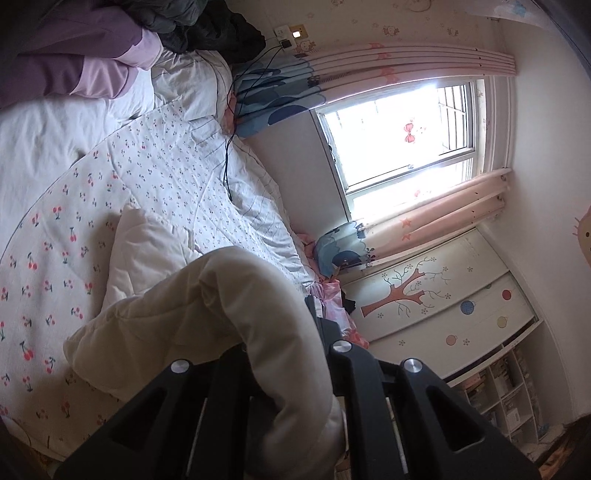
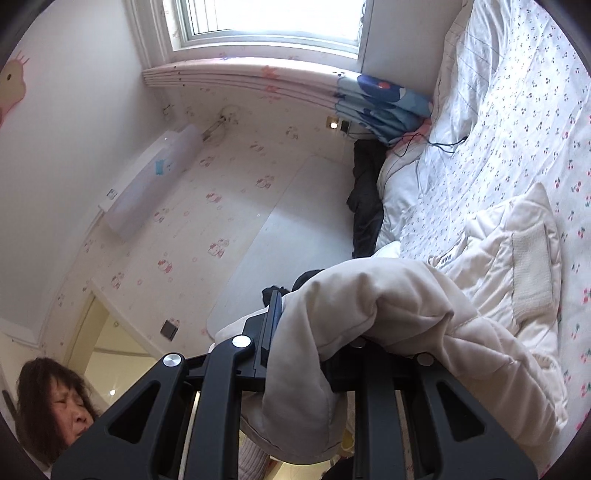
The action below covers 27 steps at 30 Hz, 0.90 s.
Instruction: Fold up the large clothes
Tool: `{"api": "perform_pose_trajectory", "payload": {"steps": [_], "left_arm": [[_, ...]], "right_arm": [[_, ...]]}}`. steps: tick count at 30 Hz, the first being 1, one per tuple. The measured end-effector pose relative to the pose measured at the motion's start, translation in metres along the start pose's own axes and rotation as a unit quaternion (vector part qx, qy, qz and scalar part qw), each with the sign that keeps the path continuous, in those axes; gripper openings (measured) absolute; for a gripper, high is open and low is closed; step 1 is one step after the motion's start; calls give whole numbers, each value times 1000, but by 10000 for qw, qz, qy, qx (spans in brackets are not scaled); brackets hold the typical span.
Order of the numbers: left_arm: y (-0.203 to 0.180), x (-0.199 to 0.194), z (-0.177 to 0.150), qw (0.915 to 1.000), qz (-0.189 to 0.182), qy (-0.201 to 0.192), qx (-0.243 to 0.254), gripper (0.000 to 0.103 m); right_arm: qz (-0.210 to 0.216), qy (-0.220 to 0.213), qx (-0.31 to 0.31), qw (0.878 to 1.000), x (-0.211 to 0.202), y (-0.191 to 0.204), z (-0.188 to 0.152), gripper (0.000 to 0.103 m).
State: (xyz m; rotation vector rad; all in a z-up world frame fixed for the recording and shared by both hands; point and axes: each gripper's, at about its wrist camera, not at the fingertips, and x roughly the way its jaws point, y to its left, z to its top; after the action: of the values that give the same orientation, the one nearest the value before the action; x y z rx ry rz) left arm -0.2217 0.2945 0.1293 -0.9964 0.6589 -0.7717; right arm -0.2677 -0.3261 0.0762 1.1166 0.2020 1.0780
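Left wrist view: the left gripper [image 1: 284,369] rises from the bottom edge, its black jaws closed on a thick fold of a cream padded coat [image 1: 207,317]
Left jaws: drawn in tight against the padding, which bulges up between them and spills over the near side
Coat, left view: the rest trails away from the jaws and lies in a heap on the bed [image 1: 74,206], a pale quilted panel flat beside it
Bed: covered by a white sheet printed with small red cherries, wrinkled in places
Head of bed: a purple and lilac garment [image 1: 74,70] and a dark jacket [image 1: 207,26] are piled there, well apart from the coat
Cable: a thin black cable [image 1: 229,147] runs from a wall socket down across the sheet
Window: a bright window [image 1: 399,136] stands beyond the bed, with pink curtains gathered at both sides
Cupboard: a cupboard [image 1: 443,295] painted with a tree is beside the window
Right wrist view: the right gripper [image 2: 306,332] also has its jaws closed on the coat [image 2: 406,306]
Right jaws: one finger shows at the left of the fabric, the other is hidden under the fold draped over it
Coat, right view: a bunched fold is lifted in the jaws while the rest rests on the bed [image 2: 535,110], a ribbed cuff lying flat near the edge
Person: a face with dark hair [image 2: 55,402] shows at the lower left
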Motion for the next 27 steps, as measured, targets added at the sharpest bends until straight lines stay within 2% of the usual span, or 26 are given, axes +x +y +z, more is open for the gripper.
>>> {"api": "perform_pose_trajectory", "payload": {"steps": [10,17,21,25,27], "left_arm": [[6,20,20,9998,103,-84,-133,9],[33,66,61,9978,474,-220,-416,9],[62,103,87,9950,762,-329,-553,9],[107,146,100,9872,1393,-290,-713,9],[132,162,101,9825,1614,-278,-884,9]], "right_arm": [[-245,-46,20,9997,11,-12,21,17],[-852,-108,296,9959,32,-48,60,18],[-1364,-205,581,9887,51,-93,84,18],[-2120,-243,1037,9715,64,-159,93,18],[-2348,-271,1259,9635,66,-187,91,18]]}}
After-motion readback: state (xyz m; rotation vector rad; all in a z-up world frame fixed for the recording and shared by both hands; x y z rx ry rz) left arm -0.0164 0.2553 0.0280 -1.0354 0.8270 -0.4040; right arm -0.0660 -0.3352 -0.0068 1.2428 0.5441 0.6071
